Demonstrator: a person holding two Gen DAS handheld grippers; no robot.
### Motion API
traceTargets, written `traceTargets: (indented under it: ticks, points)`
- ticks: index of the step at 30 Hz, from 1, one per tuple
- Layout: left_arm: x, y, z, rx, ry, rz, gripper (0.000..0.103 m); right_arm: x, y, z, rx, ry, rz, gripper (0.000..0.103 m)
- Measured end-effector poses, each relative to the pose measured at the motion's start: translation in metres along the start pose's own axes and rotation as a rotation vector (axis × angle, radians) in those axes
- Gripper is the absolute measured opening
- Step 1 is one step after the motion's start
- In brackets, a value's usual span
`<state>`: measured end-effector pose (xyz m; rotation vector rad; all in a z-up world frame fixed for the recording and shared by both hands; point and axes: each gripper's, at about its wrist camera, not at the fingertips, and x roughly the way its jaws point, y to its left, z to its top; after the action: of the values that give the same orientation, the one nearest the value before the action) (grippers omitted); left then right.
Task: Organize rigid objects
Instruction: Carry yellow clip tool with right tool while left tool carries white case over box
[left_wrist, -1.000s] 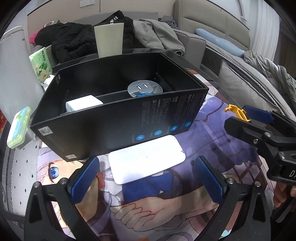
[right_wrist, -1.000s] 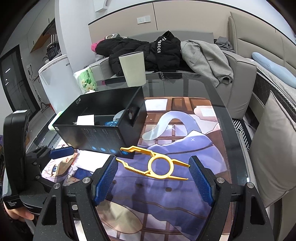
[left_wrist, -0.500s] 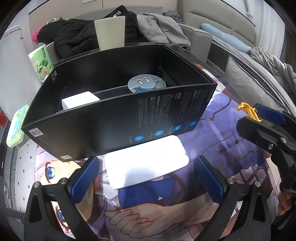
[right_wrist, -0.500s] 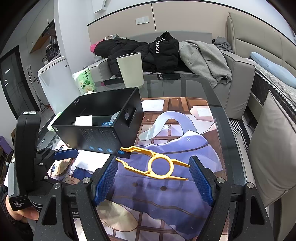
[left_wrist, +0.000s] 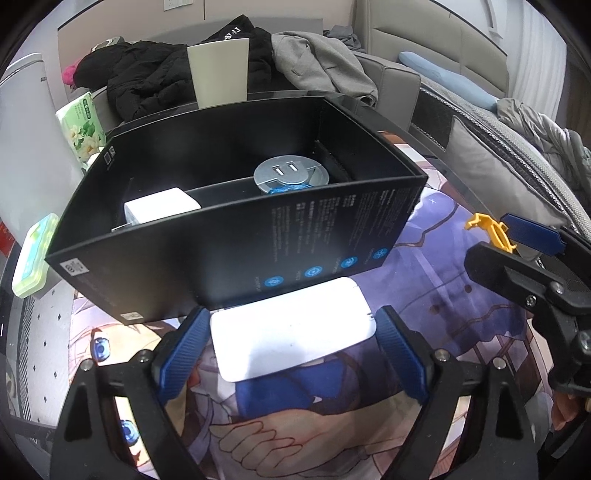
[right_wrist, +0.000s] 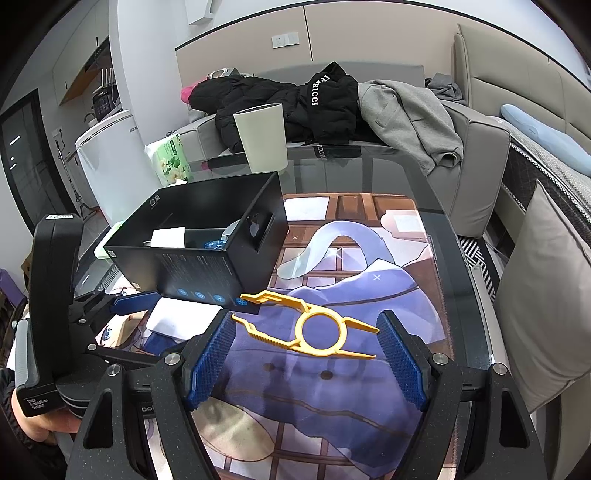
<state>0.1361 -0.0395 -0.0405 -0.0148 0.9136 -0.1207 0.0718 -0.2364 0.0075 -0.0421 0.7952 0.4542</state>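
Note:
A flat white rounded device lies on the printed mat just in front of the black open box. My left gripper is open and its blue pads stand on either side of the device, at its edges. The box holds a white charger and a round silver USB hub. My right gripper is open around a yellow plastic tool with a ring in its middle, which lies on the mat. The box and white device also show in the right wrist view.
A cream bin and a green tissue pack stand at the table's far edge. A green case lies left of the box. Coats lie on the sofa behind. The glass table's edge runs along the right.
My left gripper has moved forward so that its pads now flank the white device, and the jaws have narrowed. The right gripper and the yellow tool have barely moved.

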Motion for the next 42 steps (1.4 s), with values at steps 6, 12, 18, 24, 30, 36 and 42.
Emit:
traceTargets:
  ticks: [6, 12, 18, 24, 30, 36, 42]
  points:
    - [-0.008, -0.001, -0.004, 0.014, -0.018, -0.011, 0.09, 0.001, 0.002, 0.001, -0.003, -0.004, 0.001, 0.08]
    - [-0.022, 0.001, -0.004, 0.016, -0.052, -0.031, 0.09, 0.0, 0.005, 0.003, -0.01, -0.014, 0.006, 0.08]
    - [-0.034, 0.008, -0.002, 0.002, -0.099, -0.052, 0.09, -0.001, 0.009, 0.006, -0.02, -0.032, 0.015, 0.08]
    - [-0.047, 0.016, -0.001, 0.002, -0.149, -0.061, 0.09, -0.003, 0.015, 0.009, -0.028, -0.053, 0.023, 0.08]
    - [-0.058, 0.025, -0.001, -0.011, -0.181, -0.065, 0.09, -0.009, 0.02, 0.014, -0.038, -0.097, 0.036, 0.08]
    - [-0.07, 0.034, 0.001, -0.031, -0.226, -0.069, 0.09, -0.014, 0.024, 0.019, -0.04, -0.135, 0.047, 0.08]
    - [-0.078, 0.043, 0.004, -0.049, -0.273, -0.052, 0.09, -0.016, 0.029, 0.022, -0.047, -0.156, 0.057, 0.08]
